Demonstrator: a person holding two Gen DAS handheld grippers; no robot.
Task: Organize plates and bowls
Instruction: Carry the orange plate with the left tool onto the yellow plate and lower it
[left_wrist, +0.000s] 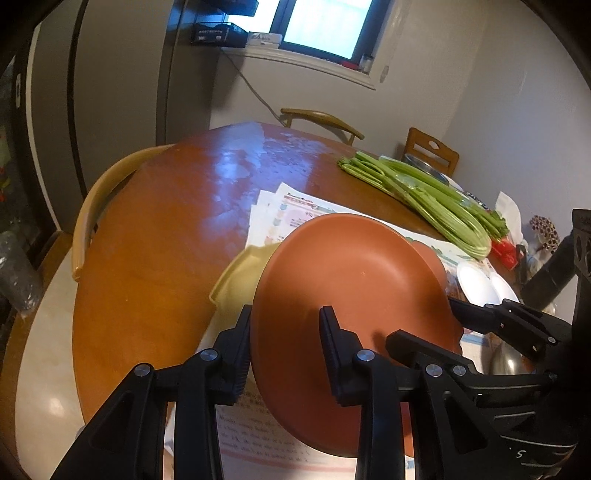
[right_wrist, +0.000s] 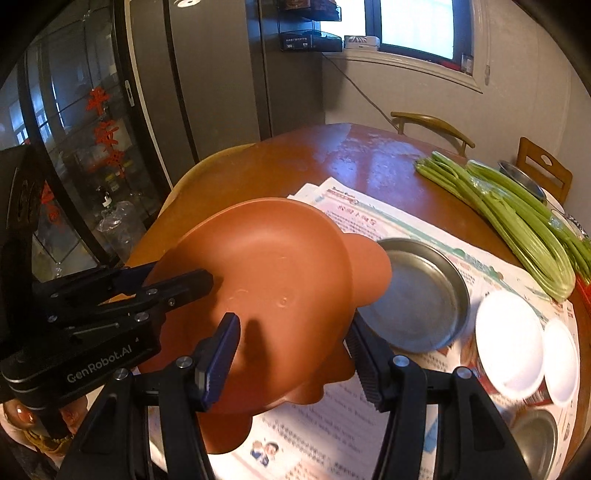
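Note:
A terracotta plate (left_wrist: 351, 280) with lobed edges is held tilted above the table; it also shows in the right wrist view (right_wrist: 266, 273). My left gripper (left_wrist: 288, 354) straddles its rim, one finger behind and one inside. My right gripper (right_wrist: 295, 354) straddles the opposite rim in the same way, and it shows in the left wrist view (left_wrist: 491, 325). The left gripper also shows in the right wrist view (right_wrist: 177, 284). A yellow plate (left_wrist: 240, 277) lies under the terracotta one. A steel plate (right_wrist: 417, 295), two white bowls (right_wrist: 509, 343) and a steel bowl (right_wrist: 535, 443) rest on newspapers.
The round wooden table (left_wrist: 155, 229) carries newspapers (right_wrist: 354, 210) and a celery bunch (left_wrist: 424, 195). Wooden chairs (left_wrist: 92, 206) stand around it. A fridge and a glass cabinet (right_wrist: 85, 147) stand at the left.

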